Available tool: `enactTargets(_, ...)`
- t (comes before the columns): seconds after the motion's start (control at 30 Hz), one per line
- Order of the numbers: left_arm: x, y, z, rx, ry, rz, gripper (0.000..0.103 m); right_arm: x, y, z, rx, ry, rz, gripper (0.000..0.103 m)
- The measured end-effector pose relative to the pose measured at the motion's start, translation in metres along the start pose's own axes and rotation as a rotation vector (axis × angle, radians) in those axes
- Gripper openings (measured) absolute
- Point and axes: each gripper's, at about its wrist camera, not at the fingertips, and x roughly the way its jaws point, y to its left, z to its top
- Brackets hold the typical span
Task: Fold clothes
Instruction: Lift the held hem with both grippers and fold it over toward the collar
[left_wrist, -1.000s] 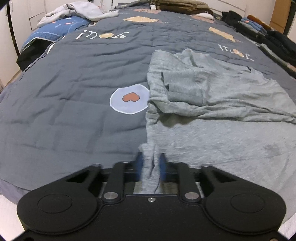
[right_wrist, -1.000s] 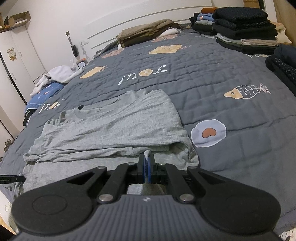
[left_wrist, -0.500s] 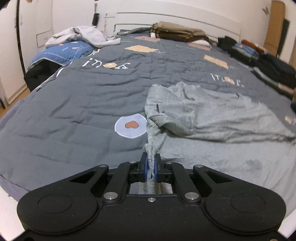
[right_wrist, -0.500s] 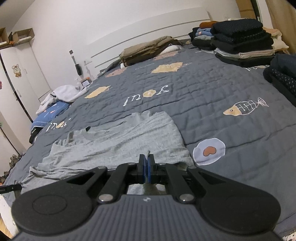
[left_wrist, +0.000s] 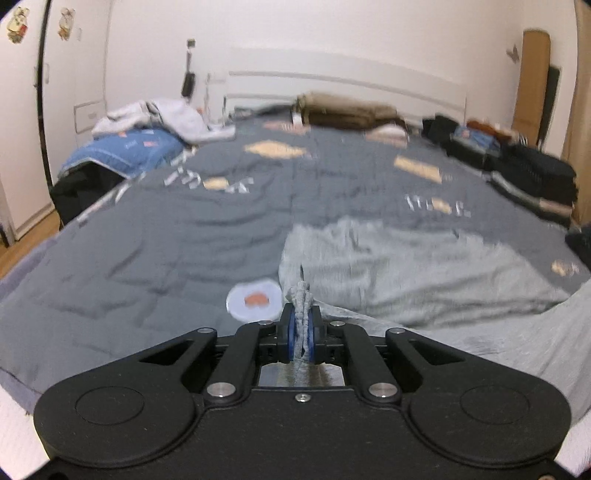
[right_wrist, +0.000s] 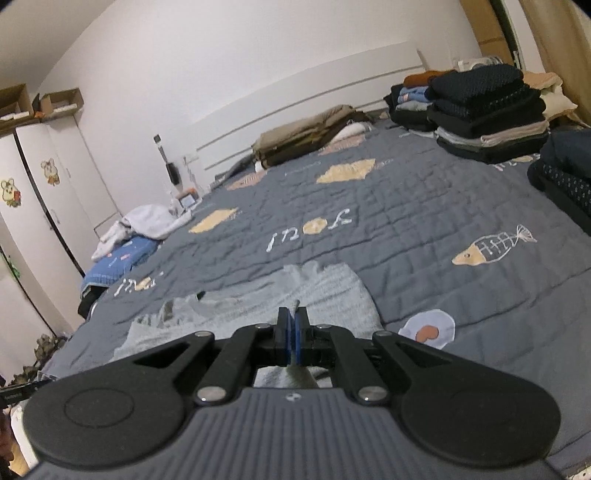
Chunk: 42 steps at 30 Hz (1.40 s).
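Observation:
A grey T-shirt (left_wrist: 406, 273) lies partly folded on the dark grey quilt (left_wrist: 155, 236). My left gripper (left_wrist: 302, 325) is shut on a bunched bit of the shirt's near edge, and the cloth stands up between the blue pads. In the right wrist view the same grey T-shirt (right_wrist: 325, 291) spreads ahead of my right gripper (right_wrist: 292, 328). That gripper is shut on a thin fold of the shirt's hem. Both pinched edges are lifted off the quilt. The left wrist view is blurred by motion.
Stacks of folded dark clothes (right_wrist: 487, 107) stand at the far right of the bed. A tan folded pile (right_wrist: 306, 134) lies by the headboard. A white garment (right_wrist: 147, 225) rests on a blue blanket (right_wrist: 114, 266) at the left edge. White wardrobes (right_wrist: 40, 206) line the left wall.
Both grippers have risen and tilted up, lifting the shirt's near edge off the quilt. The left gripper, loosely around the cloth a second ago, is now clamped on it.

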Motion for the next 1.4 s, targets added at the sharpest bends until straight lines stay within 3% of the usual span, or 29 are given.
enactTargets(0.27, 0.022, -0.004, 0.031, 0.023, -0.059, 0.028, 0.006, 0.016, -0.004, 0.024, 0.004, -0.034, -0.032, 0.002)
enactTargets(0.77, 0.126, -0.022, 0.092, 0.132, -0.047, 0.007, 0.006, 0.118, -0.019, 0.081, -0.035, 0.012, -0.135, 0.002)
enactTargets(1.1, 0.191, -0.025, 0.140, 0.154, -0.059, 0.016, 0.006, 0.185, -0.019, 0.120, -0.100, 0.028, -0.172, 0.002)
enactTargets(1.27, 0.222, -0.024, 0.143, 0.157, -0.023, 0.032, 0.006, 0.222, -0.021, 0.131, -0.135, 0.049, -0.192, 0.002)
enactTargets(1.4, 0.252, -0.024, 0.133, 0.165, 0.038, 0.054, 0.006, 0.257, -0.031, 0.120, -0.158, 0.109, -0.213, 0.002)
